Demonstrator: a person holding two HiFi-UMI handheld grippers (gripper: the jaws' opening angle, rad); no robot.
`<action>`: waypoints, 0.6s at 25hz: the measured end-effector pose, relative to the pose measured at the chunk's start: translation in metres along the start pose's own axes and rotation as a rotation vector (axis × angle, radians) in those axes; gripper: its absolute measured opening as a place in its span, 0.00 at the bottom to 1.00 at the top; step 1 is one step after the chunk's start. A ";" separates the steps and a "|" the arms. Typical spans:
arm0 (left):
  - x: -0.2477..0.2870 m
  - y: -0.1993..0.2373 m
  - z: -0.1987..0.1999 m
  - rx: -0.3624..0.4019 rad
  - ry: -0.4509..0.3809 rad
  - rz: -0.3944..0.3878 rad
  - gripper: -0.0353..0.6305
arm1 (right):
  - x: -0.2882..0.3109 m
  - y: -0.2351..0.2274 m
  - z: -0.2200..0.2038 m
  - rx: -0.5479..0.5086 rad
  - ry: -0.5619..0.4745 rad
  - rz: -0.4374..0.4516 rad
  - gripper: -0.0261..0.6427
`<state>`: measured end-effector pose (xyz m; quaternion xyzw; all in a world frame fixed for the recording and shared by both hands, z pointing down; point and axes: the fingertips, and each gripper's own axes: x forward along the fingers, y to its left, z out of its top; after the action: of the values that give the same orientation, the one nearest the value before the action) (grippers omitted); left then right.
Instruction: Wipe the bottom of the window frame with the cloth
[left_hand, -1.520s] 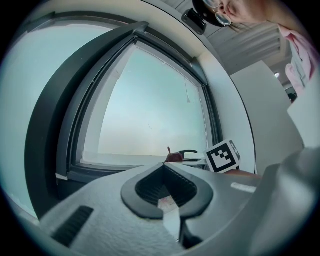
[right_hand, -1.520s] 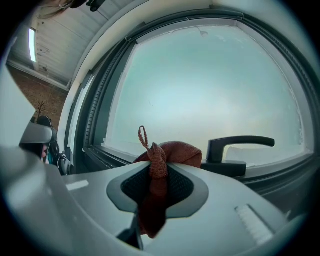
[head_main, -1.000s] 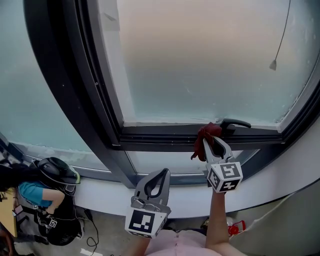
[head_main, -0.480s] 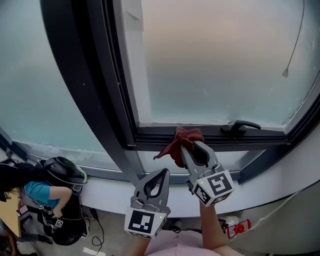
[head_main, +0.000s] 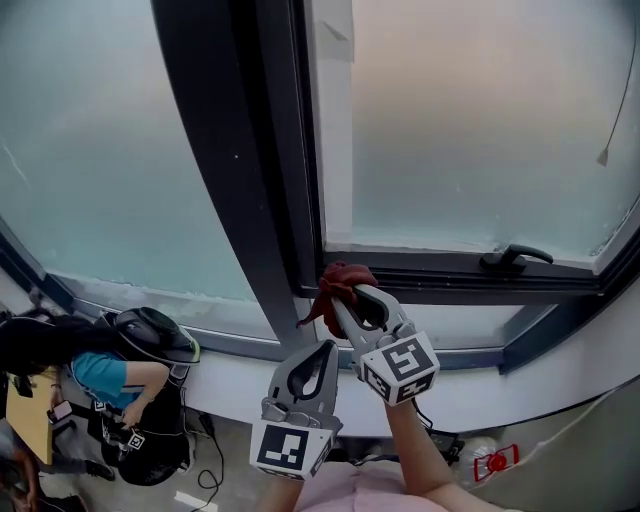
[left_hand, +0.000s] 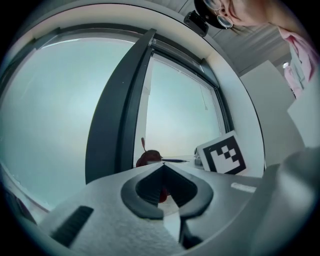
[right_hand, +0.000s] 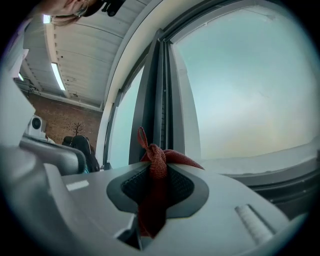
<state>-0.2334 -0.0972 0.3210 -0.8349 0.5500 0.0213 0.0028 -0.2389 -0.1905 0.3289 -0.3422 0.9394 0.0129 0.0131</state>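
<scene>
right tongs (right_hand: 155, 170) were clamped tight on the cloth (right_hand: 151, 161), and what a grip: red fabric bunched between the pads, a knotted lump poking up past the tips, a tail trailing back through the gap. left tongs (left_hand: 162, 165) were closed too, tips together, nothing caught between them. they were held lower and nearer the body than the right pair, pointing up toward the window. each pair carried its marker cube: the right cube (head_main: 399, 367) sat tilted, the left cube (head_main: 288, 445) faced the head camera squarely.

out from the tips, the cloth sat at the left end of the bottom rail of the window frame (head_main: 450, 272), right in the corner where that rail met the dark upright post (head_main: 235, 170). it looked to be against the rail, though the contact itself was hard to confirm. further right along the same rail, well apart from the cloth, a black handle (head_main: 515, 257) lay flat. above it all was the frosted glass (head_main: 470, 120), pale and hazy, with a thin cord (head_main: 604, 156) hanging at the far right edge. below the frame ran a white ledge (head_main: 580, 350). down at the lower left, a person (head_main: 97, 377) in a teal top sat low, dark bags close by.
</scene>
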 end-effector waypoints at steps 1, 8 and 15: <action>-0.003 0.005 0.001 0.000 -0.003 0.006 0.04 | 0.006 0.002 -0.006 0.000 0.014 0.000 0.16; -0.008 0.029 0.002 0.006 -0.012 0.020 0.04 | 0.032 0.002 -0.030 -0.050 0.073 -0.033 0.16; -0.001 0.036 0.004 -0.009 -0.023 -0.003 0.04 | 0.038 0.000 -0.031 -0.162 0.085 -0.052 0.16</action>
<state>-0.2674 -0.1101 0.3181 -0.8353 0.5487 0.0331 0.0054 -0.2688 -0.2156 0.3589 -0.3668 0.9258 0.0740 -0.0540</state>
